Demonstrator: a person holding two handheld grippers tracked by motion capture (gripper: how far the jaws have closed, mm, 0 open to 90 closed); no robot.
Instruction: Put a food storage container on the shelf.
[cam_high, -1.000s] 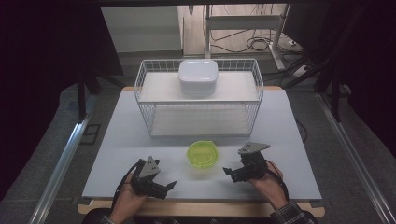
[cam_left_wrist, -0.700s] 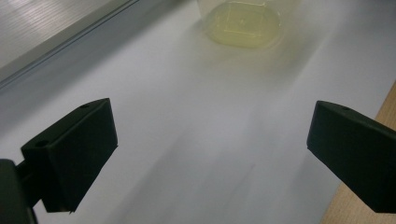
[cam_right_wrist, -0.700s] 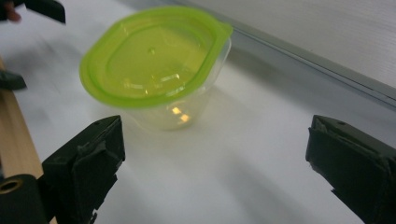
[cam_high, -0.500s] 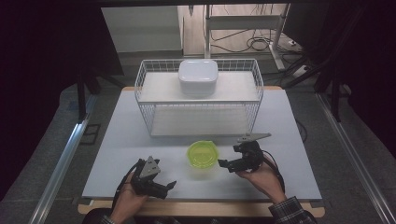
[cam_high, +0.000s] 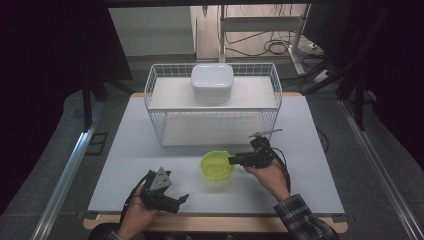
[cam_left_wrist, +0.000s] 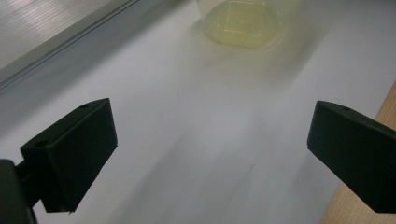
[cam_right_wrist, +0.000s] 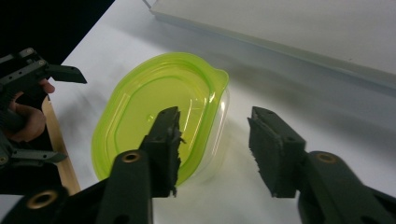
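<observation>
The green container (cam_high: 217, 166) sits low in the middle of the high view, on the white table (cam_high: 125, 155) in front of the wire basket (cam_high: 159, 125). The right gripper (cam_high: 234, 160) has its jaws apart at the container's right rim, one jaw over the lid. At lower left, the left gripper (cam_high: 182, 200) rests wide open, well apart from it

A lidded plastic container (cam_high: 217, 166) is sitting on the worktop (cam_high: 130, 150), in front of a wire rack (cam_high: 214, 107) that is carrying a covered box (cam_high: 212, 82) on top. The right claw (cam_high: 234, 160) is hovering at the container's right edge; the left claw (cam_high: 181, 202) is lying well apart, nearer the front left.
</observation>
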